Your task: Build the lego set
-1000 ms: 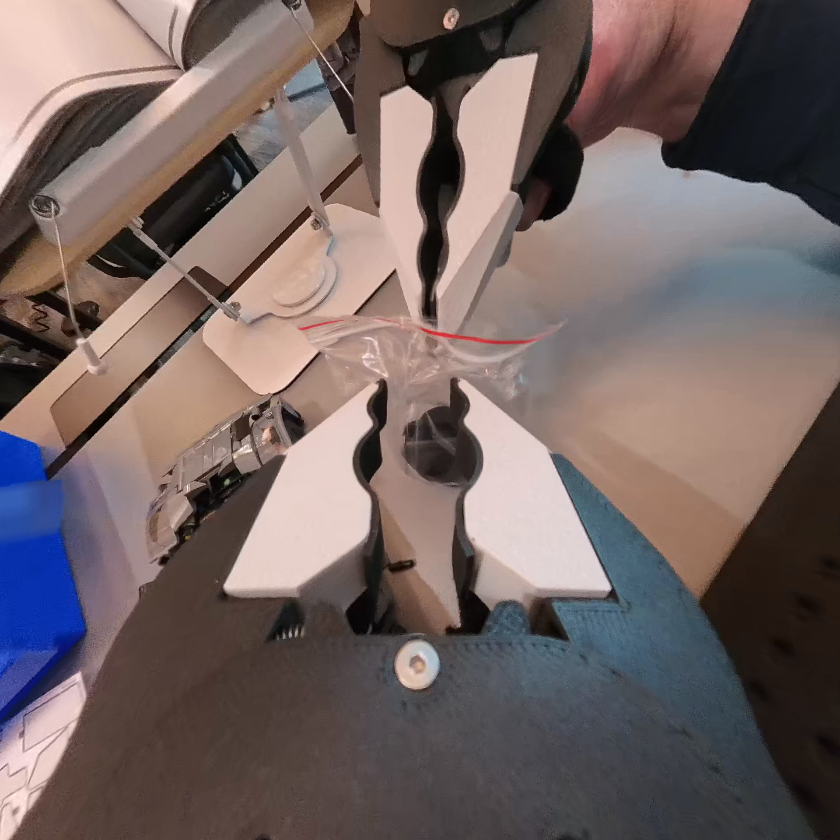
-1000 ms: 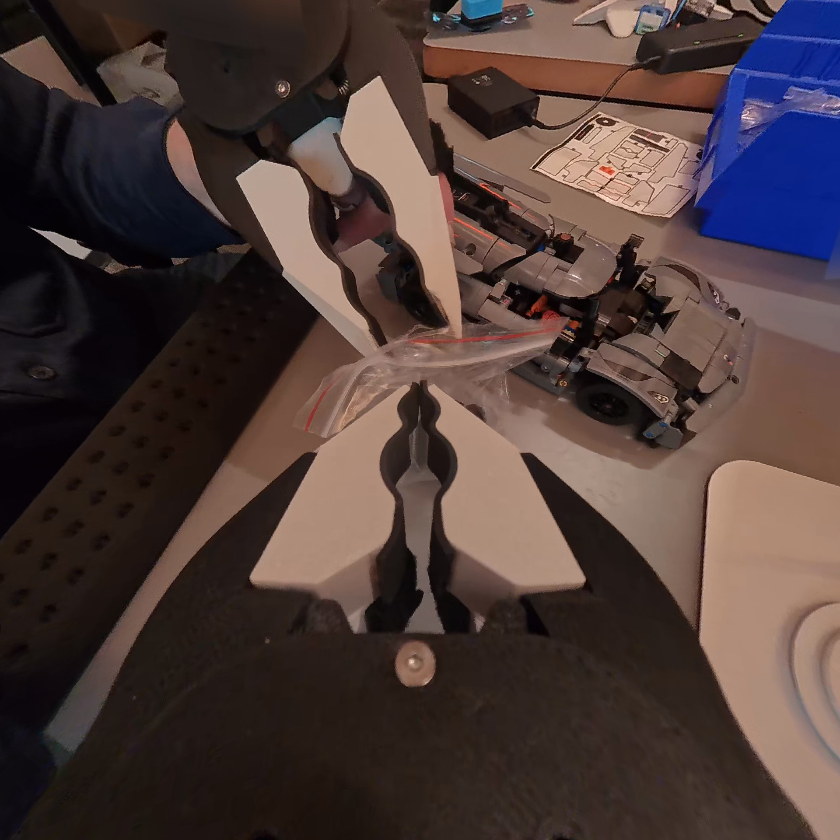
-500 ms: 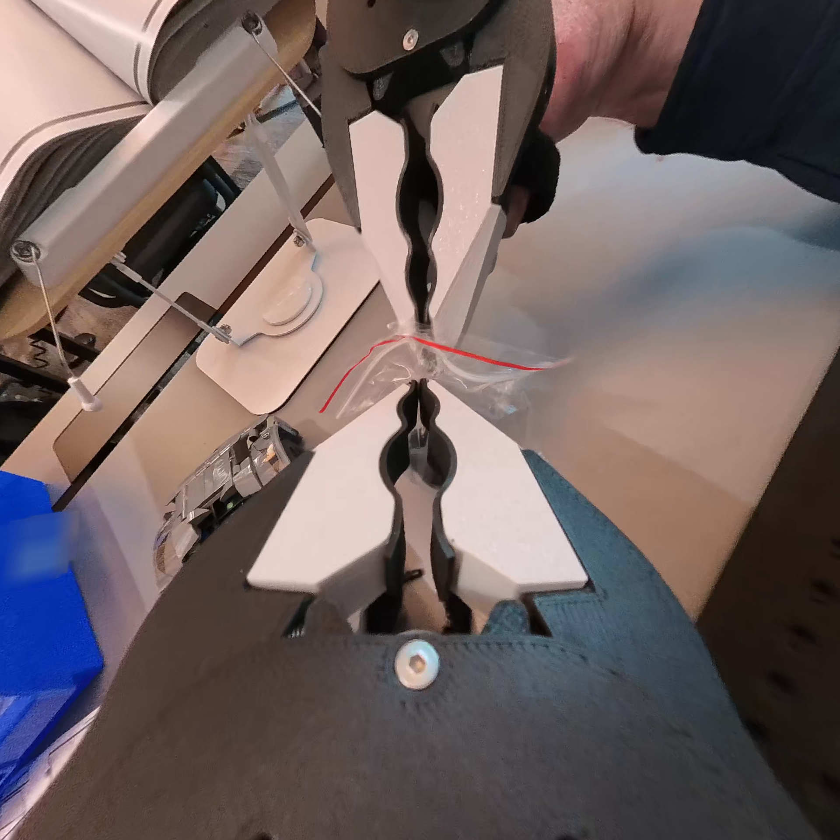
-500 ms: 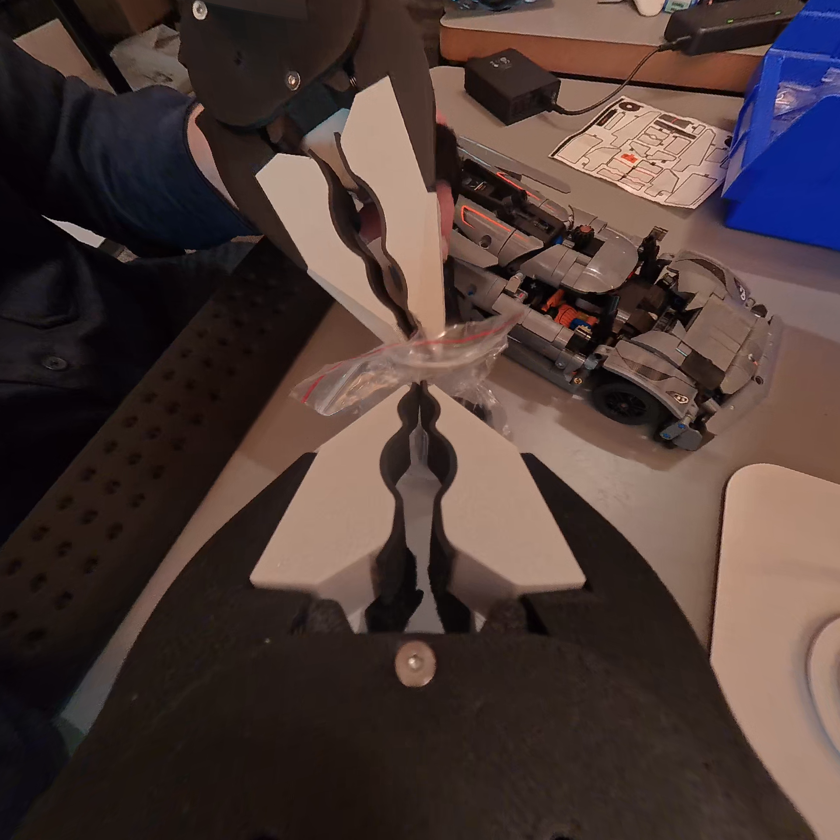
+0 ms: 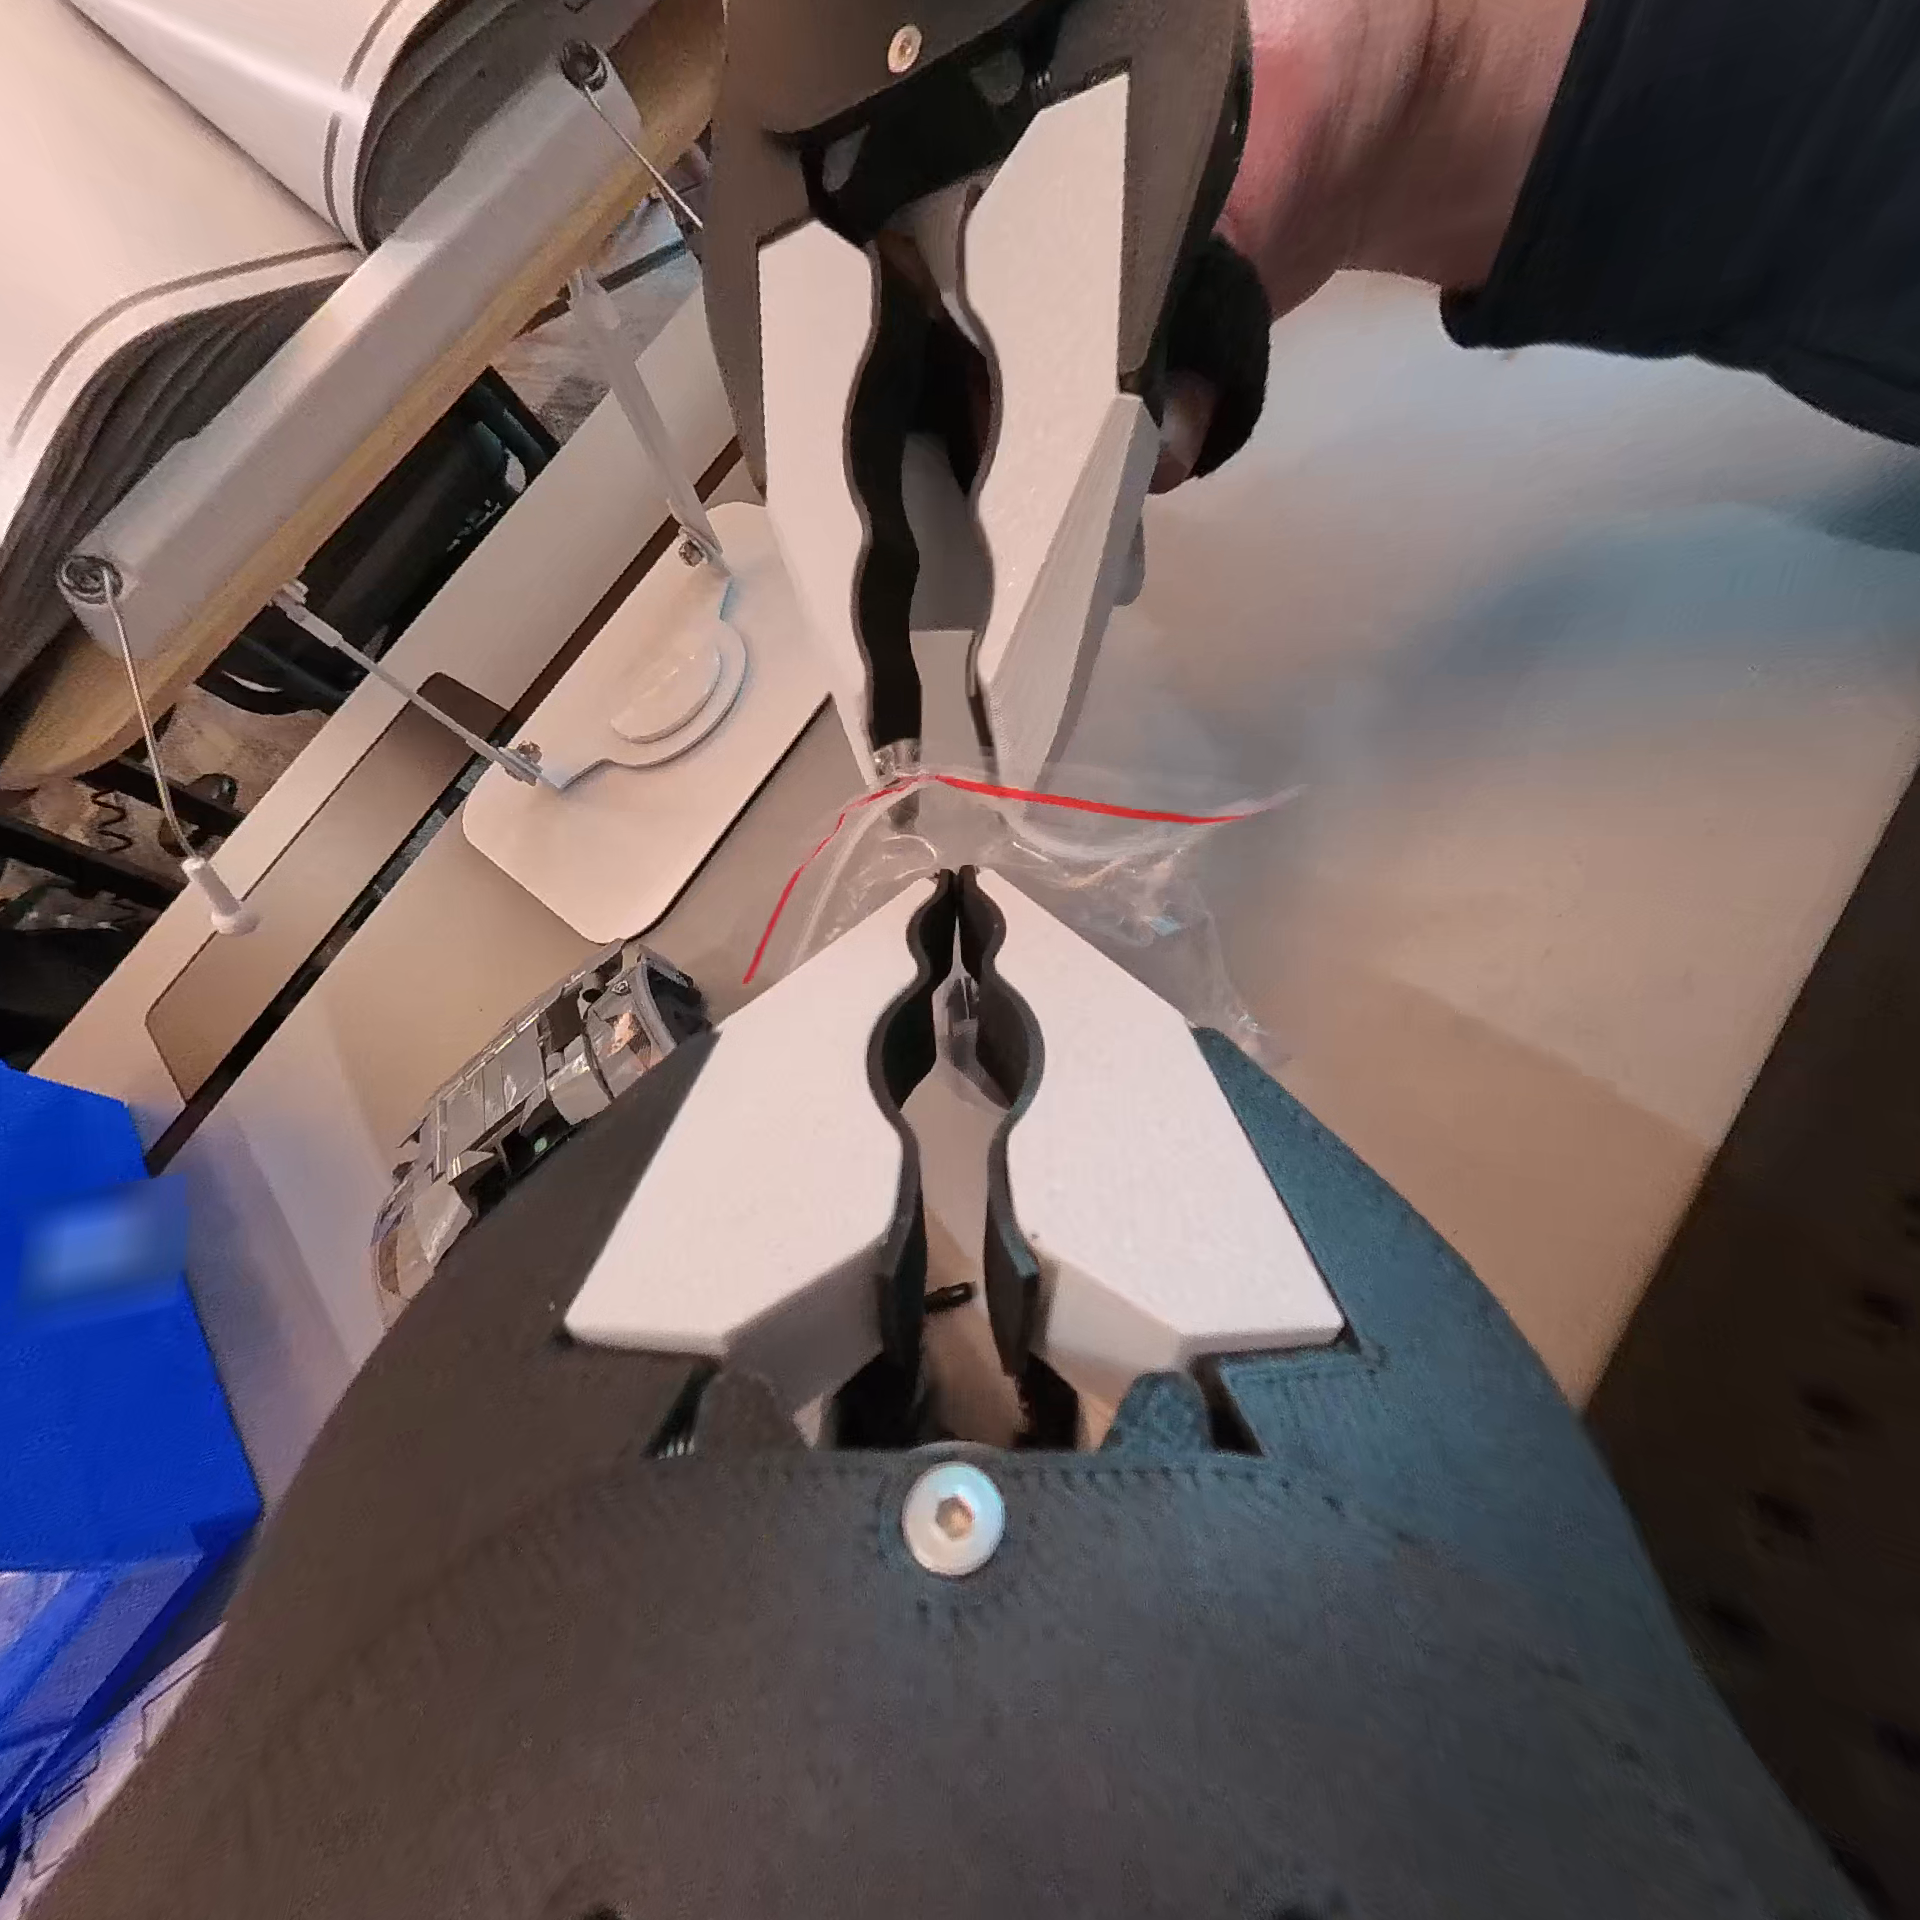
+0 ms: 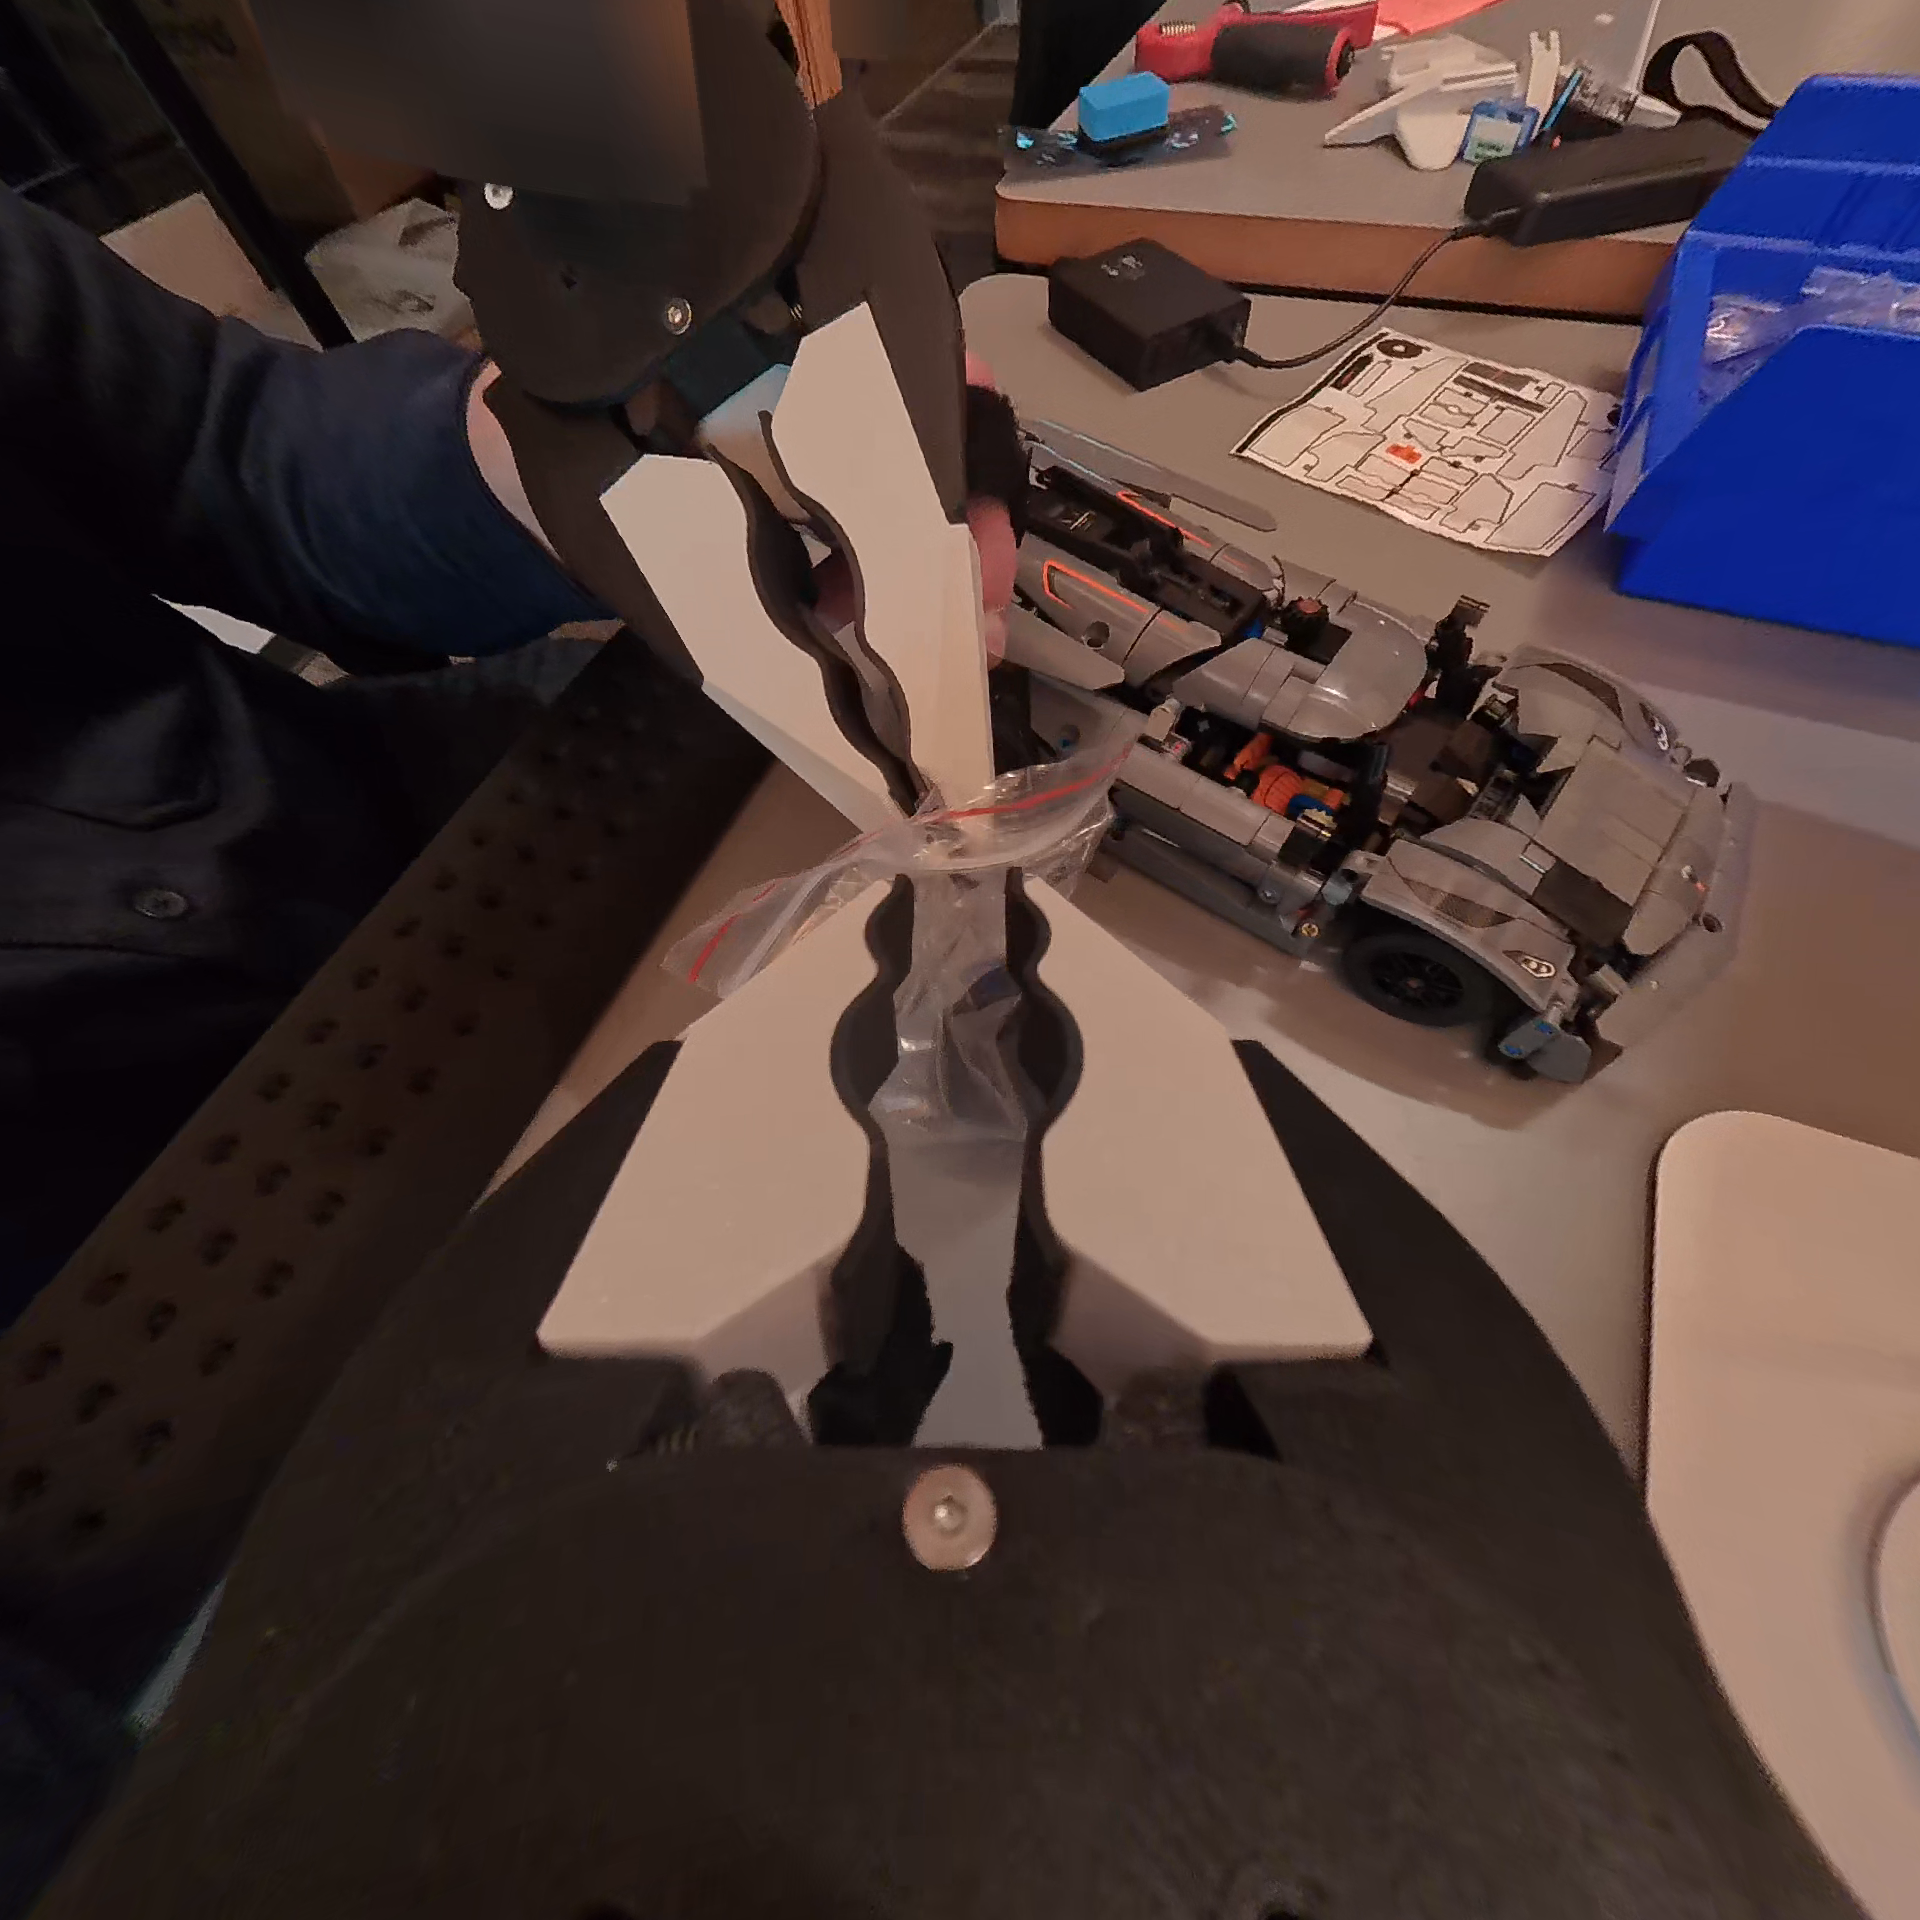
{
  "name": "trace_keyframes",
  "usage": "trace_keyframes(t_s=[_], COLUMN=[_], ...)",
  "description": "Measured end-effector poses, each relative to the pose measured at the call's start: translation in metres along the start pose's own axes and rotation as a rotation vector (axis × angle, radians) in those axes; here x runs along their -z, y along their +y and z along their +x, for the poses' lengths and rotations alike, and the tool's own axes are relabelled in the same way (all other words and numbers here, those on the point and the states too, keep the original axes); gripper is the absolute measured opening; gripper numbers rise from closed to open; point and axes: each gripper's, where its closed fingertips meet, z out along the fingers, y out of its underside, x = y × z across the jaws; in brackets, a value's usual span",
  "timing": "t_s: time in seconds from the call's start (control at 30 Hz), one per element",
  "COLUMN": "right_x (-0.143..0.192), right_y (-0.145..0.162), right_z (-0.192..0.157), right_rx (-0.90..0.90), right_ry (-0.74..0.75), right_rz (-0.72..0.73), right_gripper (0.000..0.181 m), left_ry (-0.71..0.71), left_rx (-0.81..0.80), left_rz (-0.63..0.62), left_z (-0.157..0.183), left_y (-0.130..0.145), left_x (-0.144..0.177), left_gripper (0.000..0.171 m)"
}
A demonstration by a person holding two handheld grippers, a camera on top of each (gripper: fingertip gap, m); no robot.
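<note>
Right tool (image 6: pixel 956 883) newly parted; left tool (image 5: pixel 953 883) pinching plastic bag (image 5: pixel 1091 842).

The left wrist view is bright and washed out beyond the jaws: pale daylight floods the table (image 5: pixel 1455 727) to their right, flattening it to a soft cream-blue glow, and the sleeve (image 5: pixel 1704 156) above is smeared by motion. The right wrist view is dim and warm, the grey Lego car (image 6: pixel 1351 769) ahead and right of the jaws sharp, the clear plastic bag (image 6: pixel 966 831) at their tips glinting. Both views bulge and bend at the edges, with near bodywork soft.
</note>
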Motion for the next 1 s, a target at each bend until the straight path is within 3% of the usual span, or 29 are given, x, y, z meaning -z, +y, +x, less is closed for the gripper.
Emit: trace_keyframes(t_s=[0.13, 0.5, 0.73, 1.0], right_x=[0.0011, 0.0031, 0.0016, 0.0038], right_y=[-0.0003, -0.0008, 0.0004, 0.0017], right_z=[0.0, -0.0035, -0.0059, -0.0048], right_rx=[0.01, 0.027, 0.04, 0.04], right_ry=[-0.003, -0.01, -0.015, -0.011], right_rz=[0.004, 0.002, -0.015, -0.008], right_gripper=[0.0, 0.0, 0.0, 0.0], left_ry=[0.006, 0.014, 0.032, -0.008], left_rx=[-0.001, 0.051, 0.048, 0.018], left_rz=[-0.006, 0.041, 0.049, 0.025], left_z=[0.0005, 0.0016, 0.0052, -0.0001], left_y=[-0.001, -0.0091, -0.009, -0.0062], left_x=[0.001, 0.0027, -0.0006, 0.0036], left_gripper=[0.0, 0.013, 0.0, 0.0])
